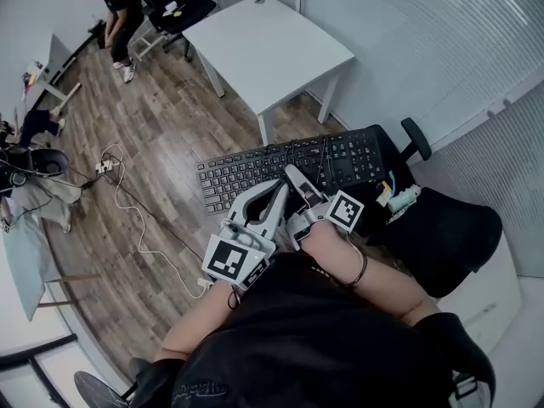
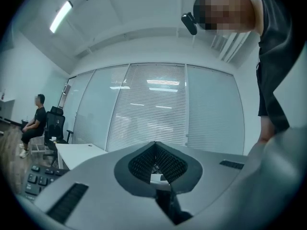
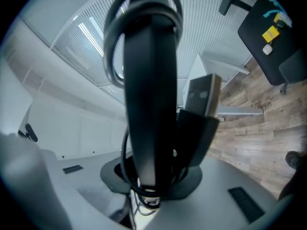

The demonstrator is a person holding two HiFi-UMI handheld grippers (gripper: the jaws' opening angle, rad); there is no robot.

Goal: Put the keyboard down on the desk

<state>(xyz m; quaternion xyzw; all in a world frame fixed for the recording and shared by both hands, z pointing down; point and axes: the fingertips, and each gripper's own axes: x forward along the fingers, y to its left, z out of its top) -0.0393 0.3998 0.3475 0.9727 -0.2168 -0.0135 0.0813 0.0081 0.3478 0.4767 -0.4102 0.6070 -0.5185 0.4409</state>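
A black keyboard (image 1: 255, 168) hangs in the air over the wood floor, short of the white desk (image 1: 263, 45). My right gripper (image 1: 296, 177) is shut on its near edge. In the right gripper view the keyboard (image 3: 148, 80) stands edge-on between the jaws, with its coiled black cable and USB plug (image 3: 204, 95) beside it. My left gripper (image 1: 279, 189) sits just left of the right one, at the same near edge. Its jaws are shut with nothing between them (image 2: 154, 143). A few keys (image 2: 36, 176) show low at the left of that view.
A black office chair (image 1: 442, 228) carrying small yellow and teal items (image 1: 399, 198) stands right of the keyboard. A power strip with a white cable (image 1: 106, 167) lies on the floor at left. A person (image 1: 119, 15) sits at the far back beside another chair. Glass walls with blinds run behind the desk.
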